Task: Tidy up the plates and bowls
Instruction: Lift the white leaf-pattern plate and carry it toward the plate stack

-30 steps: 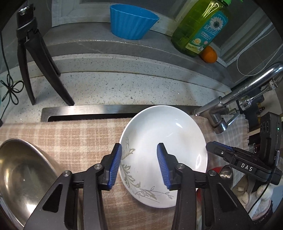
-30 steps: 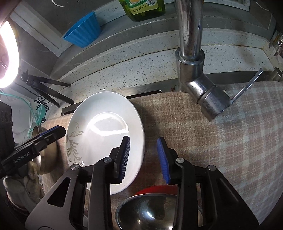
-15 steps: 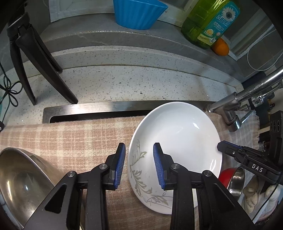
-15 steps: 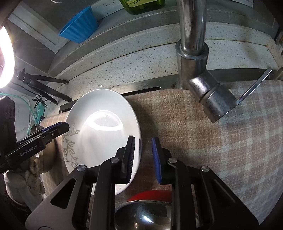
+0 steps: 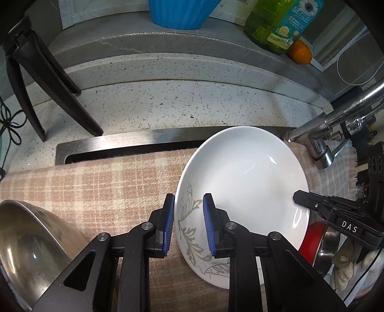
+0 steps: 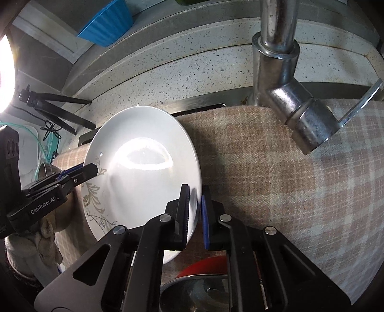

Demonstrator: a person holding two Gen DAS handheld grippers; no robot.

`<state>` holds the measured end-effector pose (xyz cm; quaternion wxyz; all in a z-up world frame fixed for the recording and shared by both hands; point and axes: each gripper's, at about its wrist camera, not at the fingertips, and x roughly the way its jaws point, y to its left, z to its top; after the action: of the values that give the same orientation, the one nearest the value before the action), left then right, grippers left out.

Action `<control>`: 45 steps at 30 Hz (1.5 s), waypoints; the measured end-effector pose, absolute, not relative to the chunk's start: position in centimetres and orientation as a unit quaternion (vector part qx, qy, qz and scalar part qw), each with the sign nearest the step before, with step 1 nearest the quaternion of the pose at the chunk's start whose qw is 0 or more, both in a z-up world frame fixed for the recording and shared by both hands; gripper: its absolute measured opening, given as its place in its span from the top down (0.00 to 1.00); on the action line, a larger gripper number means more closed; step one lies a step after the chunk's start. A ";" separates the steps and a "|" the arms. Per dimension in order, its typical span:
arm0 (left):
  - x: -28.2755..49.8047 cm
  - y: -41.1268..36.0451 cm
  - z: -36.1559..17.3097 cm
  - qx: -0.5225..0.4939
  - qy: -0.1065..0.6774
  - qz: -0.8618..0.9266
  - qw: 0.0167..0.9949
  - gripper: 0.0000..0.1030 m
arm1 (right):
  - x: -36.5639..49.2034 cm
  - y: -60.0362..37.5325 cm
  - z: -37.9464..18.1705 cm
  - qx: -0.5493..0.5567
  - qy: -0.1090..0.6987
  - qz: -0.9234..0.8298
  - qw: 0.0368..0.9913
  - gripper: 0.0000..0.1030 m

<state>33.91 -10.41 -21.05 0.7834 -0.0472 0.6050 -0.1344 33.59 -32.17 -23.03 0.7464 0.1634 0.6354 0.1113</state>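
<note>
White round ceramic plate with a grey leaf motif [image 5: 242, 182] sits over the beige-and-white checked cloth [image 5: 100, 182], gripped at two opposite rim points. It is tilted, eating face up and toward the speckled stone ledge [image 5: 192, 100] behind it; the leaf motif lies on the rim sector nearest the left gripper. In the left wrist view the outline reads as an oval with its long axis from near-left to far-right.

Left gripper [image 5: 187, 224]: blue-padded fingers straddle the plate's decorated rim with a visible gap on either side, so I cannot tell whether the pads are pressing.
Right gripper [image 6: 195, 214]: jaws nearly closed, clamped on the plate's plain rim opposite the motif.

Surface: the cloth drapes over the stainless sink, whose steel rim [image 5: 124, 144] shows behind the plate. Beyond the rim, the ledge steps up to a sill carrying a blue fluted plastic cup [image 5: 182, 12], a green dish-soap bottle [image 5: 276, 21] and an orange fruit [image 5: 300, 51].

Edges and room: chrome faucet [image 6: 283, 79] stands just right of the plate's far edge. A large stainless steel bowl [image 5: 31, 249] lies left of the plate; a red-rimmed steel bowl [image 5: 319, 242] sits below its right edge. Black tripod legs [image 5: 48, 88] stand on the ledge, well to the left of the plate.
</note>
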 end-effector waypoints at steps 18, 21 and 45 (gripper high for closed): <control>33.5 -10.1 -19.3 -0.048 0.591 -0.141 0.793 0.79 | 32.8 -33.7 -21.1 0.185 0.621 0.111 0.753 0.91; 33.2 -9.9 -18.8 -0.049 0.586 -0.142 0.796 0.79 | 32.6 -33.7 -20.3 0.187 0.614 0.112 0.758 0.91; 28.0 -6.2 -13.0 -0.067 0.544 -0.164 0.820 0.79 | 27.2 -30.9 -14.8 0.192 0.583 0.128 0.779 0.91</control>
<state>27.96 -6.17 -13.03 0.8203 -0.0670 0.5437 -0.1642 27.21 -30.90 -14.79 0.7787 0.1920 0.5834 0.1280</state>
